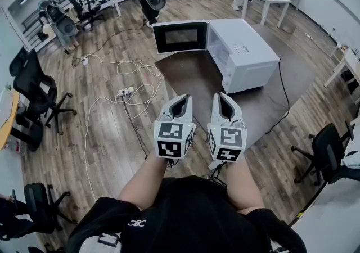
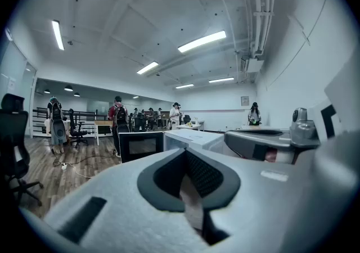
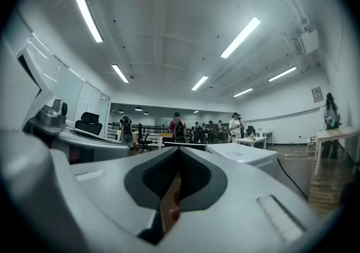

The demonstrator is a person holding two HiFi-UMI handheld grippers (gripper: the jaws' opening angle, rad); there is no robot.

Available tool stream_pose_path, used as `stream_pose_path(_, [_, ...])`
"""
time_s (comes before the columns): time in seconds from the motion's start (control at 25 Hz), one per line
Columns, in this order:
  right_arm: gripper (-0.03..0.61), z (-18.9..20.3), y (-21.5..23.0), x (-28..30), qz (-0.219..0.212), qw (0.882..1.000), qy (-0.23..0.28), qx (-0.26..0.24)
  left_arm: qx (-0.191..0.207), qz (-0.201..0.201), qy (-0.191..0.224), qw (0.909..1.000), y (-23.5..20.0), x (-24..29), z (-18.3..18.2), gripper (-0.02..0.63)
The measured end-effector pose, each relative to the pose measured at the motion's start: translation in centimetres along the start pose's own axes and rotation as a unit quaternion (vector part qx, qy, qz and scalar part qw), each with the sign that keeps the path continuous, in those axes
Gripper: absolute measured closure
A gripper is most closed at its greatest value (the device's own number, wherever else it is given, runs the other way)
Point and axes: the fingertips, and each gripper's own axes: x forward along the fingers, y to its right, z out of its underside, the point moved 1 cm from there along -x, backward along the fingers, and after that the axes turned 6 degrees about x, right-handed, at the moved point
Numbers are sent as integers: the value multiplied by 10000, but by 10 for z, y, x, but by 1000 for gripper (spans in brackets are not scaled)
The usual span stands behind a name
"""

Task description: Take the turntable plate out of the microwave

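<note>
Well back from the microwave (image 1: pixel 243 50), whose door (image 1: pixel 180 36) is standing open for access, the left gripper (image 1: pixel 181 100) and right gripper (image 1: pixel 221 99) are hovering side by side, both closed and empty, while the turntable plate is presumably sitting inside, unseen.

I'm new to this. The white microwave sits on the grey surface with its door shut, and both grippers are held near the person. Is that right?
Not quite. The microwave has its door open, swung out to its left, as the head view shows. The rest holds: it sits on the grey surface, and the left gripper and right gripper are held near the person.
</note>
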Motion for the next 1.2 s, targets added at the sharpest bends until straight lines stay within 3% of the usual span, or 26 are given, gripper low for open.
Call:
stream_pose_path(0.32, [571,6,-15,-3,-234,9996,62,150,-64,-77,-55,9999,-8,-6,6,607])
stream_pose_path(0.48, [569,7,-23,-7,-409,9991,109,-26,-113,-90,-99,9998,-8,-6,10,607])
stream_pose_path(1.2, [569,27,12,25,-30,9997,-124,-201,-71,159,-176,9997,-7,45,17,607])
